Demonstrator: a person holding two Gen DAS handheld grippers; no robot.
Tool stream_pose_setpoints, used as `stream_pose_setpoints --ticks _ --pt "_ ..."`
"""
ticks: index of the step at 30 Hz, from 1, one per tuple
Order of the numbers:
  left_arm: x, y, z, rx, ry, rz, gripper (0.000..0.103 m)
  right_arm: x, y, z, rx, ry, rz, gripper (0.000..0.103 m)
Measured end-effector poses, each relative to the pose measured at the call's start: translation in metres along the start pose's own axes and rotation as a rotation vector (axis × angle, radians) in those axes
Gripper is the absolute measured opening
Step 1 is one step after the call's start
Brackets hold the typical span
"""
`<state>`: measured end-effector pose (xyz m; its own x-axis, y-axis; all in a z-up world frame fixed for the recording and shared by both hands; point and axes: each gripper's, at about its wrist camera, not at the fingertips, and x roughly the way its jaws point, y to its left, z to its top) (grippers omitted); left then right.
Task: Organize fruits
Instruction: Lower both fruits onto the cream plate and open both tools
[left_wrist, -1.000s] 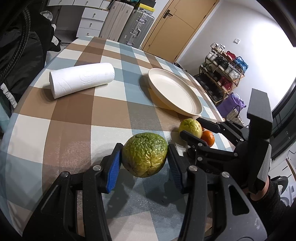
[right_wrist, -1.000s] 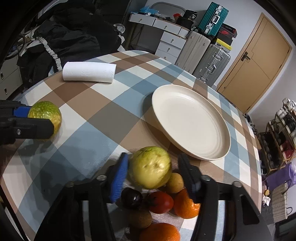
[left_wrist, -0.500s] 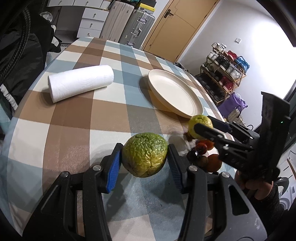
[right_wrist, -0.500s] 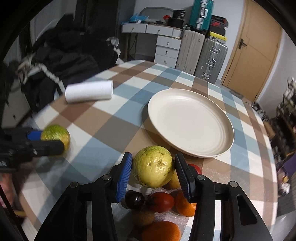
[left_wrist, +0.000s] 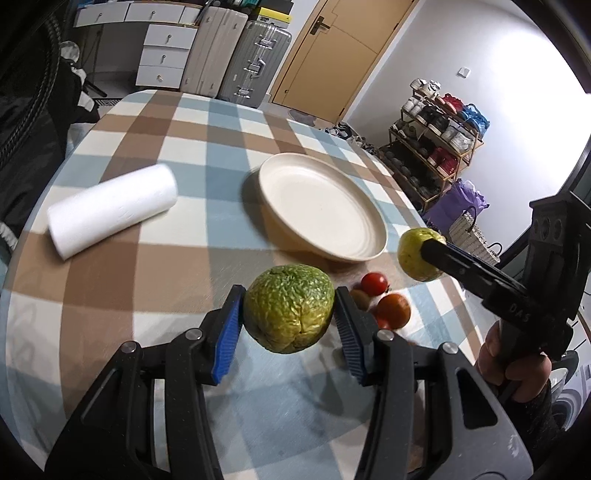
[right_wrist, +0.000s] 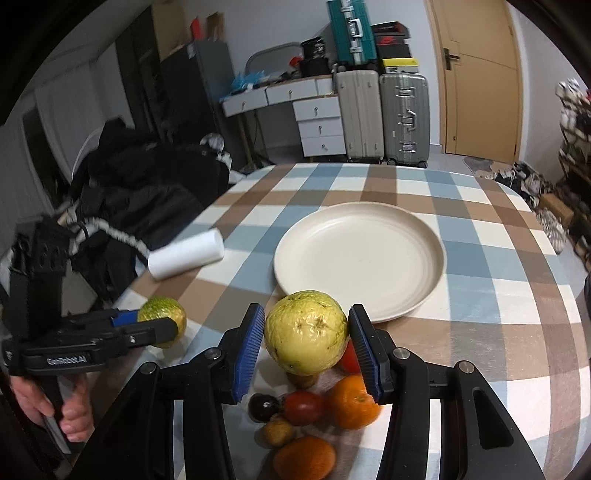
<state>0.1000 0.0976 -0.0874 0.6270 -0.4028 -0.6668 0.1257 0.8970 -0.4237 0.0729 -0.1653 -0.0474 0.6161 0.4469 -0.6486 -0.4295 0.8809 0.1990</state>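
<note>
My left gripper (left_wrist: 290, 308) is shut on a rough green fruit (left_wrist: 289, 308) and holds it above the checked tablecloth, short of the empty cream plate (left_wrist: 321, 206). My right gripper (right_wrist: 306, 338) is shut on a smooth yellow-green guava (right_wrist: 306, 336) held in the air just before the plate's (right_wrist: 360, 254) near rim. In the left wrist view the guava (left_wrist: 415, 254) hangs right of the plate. Below the guava lies a heap of small fruits: oranges (right_wrist: 351, 402), a tomato (right_wrist: 303, 406), a dark plum (right_wrist: 263, 406).
A white paper towel roll (left_wrist: 110, 208) lies on the table left of the plate. The table edge curves off at left and right. Suitcases, drawers and a door stand behind the table. A shelf rack (left_wrist: 439, 147) stands at the right.
Both grippers have risen with their fruits. The right one lifted the guava off the fruit heap and moved toward the plate's near rim. The left one shifted toward the plate.
</note>
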Motion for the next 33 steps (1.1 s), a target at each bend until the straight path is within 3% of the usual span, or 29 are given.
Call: stream_pose_setpoints --ticks 6,15,23,33 --pt "0.014 -0.017 0.032 0.023 -0.012 0.001 0.046 -0.018 -0.030 0.017 0.074 -0.046 0.056 0.048" --pt "0.053 -0.044 0.093 0.088 -0.010 0.010 0.046 -0.022 -0.072 0.070 0.100 -0.104 0.108 0.048" --pt "0.116 -0.048 0.139 0.103 0.032 0.033 0.046 0.018 -0.098 0.114 0.121 -0.094 0.152 0.048" --pt "0.196 -0.035 0.156 0.107 0.126 0.057 0.046 0.103 -0.129 0.132 0.191 -0.002 0.190 0.048"
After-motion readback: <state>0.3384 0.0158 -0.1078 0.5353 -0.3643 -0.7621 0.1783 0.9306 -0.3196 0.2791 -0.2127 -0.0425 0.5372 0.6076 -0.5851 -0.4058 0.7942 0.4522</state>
